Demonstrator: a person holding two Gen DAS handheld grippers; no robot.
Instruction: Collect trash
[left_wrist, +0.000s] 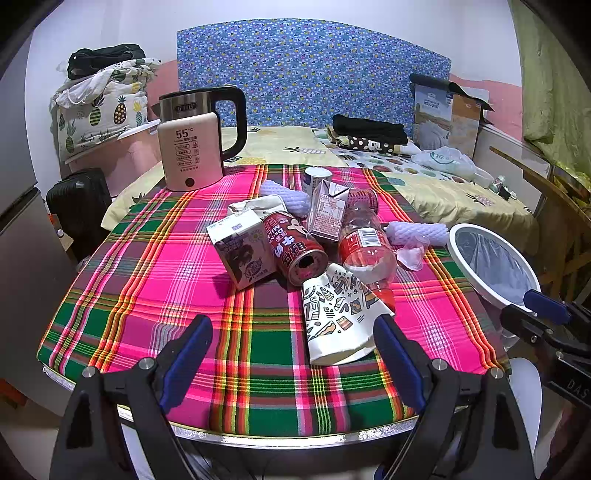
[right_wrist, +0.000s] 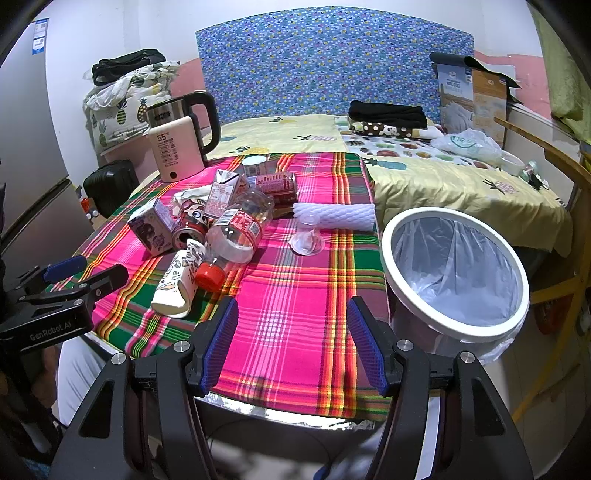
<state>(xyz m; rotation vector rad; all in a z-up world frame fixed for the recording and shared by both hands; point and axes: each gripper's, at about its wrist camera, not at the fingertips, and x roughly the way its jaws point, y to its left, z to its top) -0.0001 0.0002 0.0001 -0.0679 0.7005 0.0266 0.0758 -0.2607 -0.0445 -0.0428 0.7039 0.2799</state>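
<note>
Both tongs are spread and hold nothing above the near edge of the plaid-covered table (left_wrist: 155, 280). Just ahead of the left tongs (left_wrist: 293, 354) lies a flattened paper cup (left_wrist: 332, 317), its side close to the right-hand finger. Beyond it the trash heap holds a red can (left_wrist: 295, 247), a plastic bottle (left_wrist: 364, 247) and a milk carton (left_wrist: 242, 247). Right of the right tongs (right_wrist: 293, 339) stands a lined white bin (right_wrist: 456, 273), apparently off the table.

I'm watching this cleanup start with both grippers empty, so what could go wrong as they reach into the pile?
The clear plastic bottle with the red cap leans on the crushed patterned paper cup; pulling the cup may roll it. The white-rimmed bin with a plastic liner stands off the table's right edge, so a drop could miss.
</note>
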